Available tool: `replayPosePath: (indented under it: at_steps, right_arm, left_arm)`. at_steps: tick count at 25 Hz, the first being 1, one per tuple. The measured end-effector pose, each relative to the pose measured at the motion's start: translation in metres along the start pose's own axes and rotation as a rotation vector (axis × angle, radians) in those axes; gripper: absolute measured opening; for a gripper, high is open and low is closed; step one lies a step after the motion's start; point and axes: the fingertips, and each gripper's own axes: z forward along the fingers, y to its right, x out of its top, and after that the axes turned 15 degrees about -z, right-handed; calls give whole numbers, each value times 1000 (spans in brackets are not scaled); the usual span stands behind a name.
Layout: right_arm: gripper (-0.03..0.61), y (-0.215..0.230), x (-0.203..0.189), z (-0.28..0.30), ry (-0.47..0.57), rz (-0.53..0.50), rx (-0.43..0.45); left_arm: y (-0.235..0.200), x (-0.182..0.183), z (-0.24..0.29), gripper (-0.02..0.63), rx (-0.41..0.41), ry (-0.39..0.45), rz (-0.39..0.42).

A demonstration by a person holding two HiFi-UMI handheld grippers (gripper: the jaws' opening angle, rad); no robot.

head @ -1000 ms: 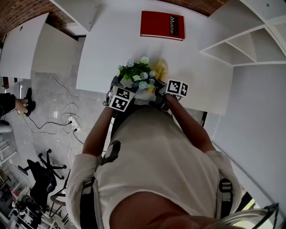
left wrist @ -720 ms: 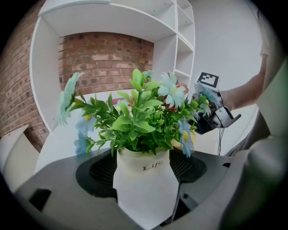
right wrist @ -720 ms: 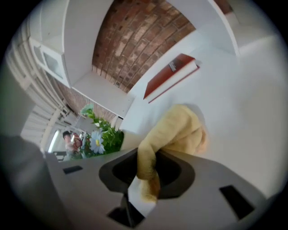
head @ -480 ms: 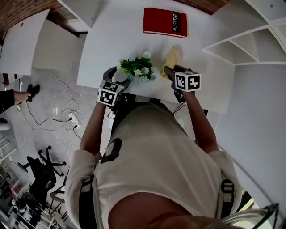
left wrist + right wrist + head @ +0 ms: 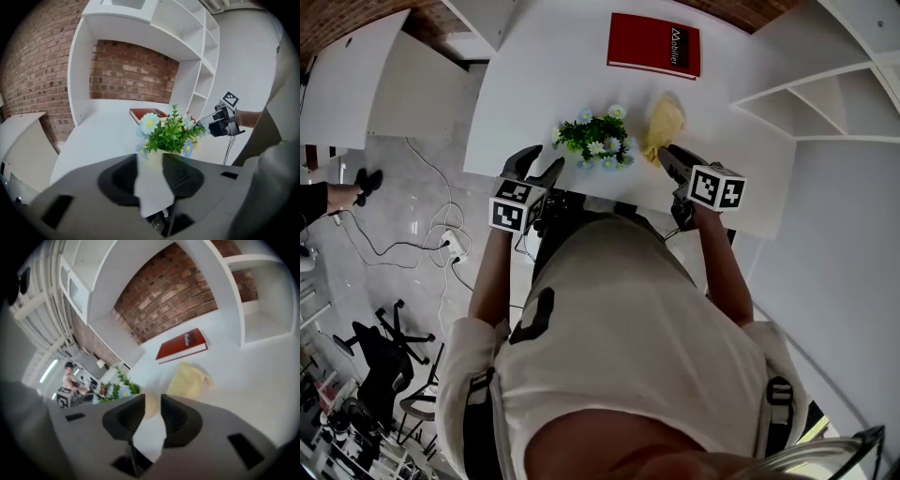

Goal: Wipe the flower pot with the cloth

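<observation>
- Left gripper (image 5: 538, 169) (image 5: 150, 161): hangs at the white table's (image 5: 534, 84) near edge, toward the left corner. The jaws are closing with nothing between them. The pot shows only beyond the gap, clear of the pads. If I push forward like this, a jaw tip could clip the pot rather than brace it.
- Small pale flower pot with green leaves and blue-and-white daisies (image 5: 598, 142) (image 5: 169, 133): upright, near the middle of the near edge, held by nothing. It looks light and top-heavy to me. A sideways wipe with no support could tip it or slide it off the near edge. The blossoms could also snag on the cloth.
- Crumpled pale yellow cloth (image 5: 664, 120) (image 5: 188, 378): lies on the table just right of the pot, loose.
- Right gripper (image 5: 667, 155) (image 5: 152, 401): the tips are just short of the cloth's near side. The jaws are opening with no pinch on anything. A shallow bite would catch only one fold, and the cloth could drop mid-wipe.
- Flat red book (image 5: 654, 45) (image 5: 183, 346): at the far edge, well apart, so I see no hazard there.
</observation>
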Motion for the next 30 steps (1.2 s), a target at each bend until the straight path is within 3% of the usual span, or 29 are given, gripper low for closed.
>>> replayPosePath:
  at_steps: [1, 2, 6, 11, 16, 25, 30]
  right_arm:
    - [73, -13, 12, -5, 52, 25, 53]
    - [11, -28, 23, -10, 98, 44, 113]
    - [11, -90, 45, -15, 174, 34, 308]
    - [11, -140, 35, -5, 127, -27, 378]
    - [11, -159, 35, 7, 121, -31, 383]
    - [11, -192, 16, 26, 87, 12, 355]
    - [11, -192, 2, 22, 42, 1, 336]
  left_arm:
    - [3, 2, -2, 64, -14, -4, 4]
    - [8, 5, -4, 21, -35, -10, 2]
    - [25, 21, -10, 20, -133, 16, -43]
    - [27, 33, -19, 21, -159, 61, -30]
    - [10, 28, -28, 20, -174, 69, -52]
    - [-45, -4, -48, 20, -157, 5, -53]
    - [-54, -30, -44, 20, -160, -47, -78]
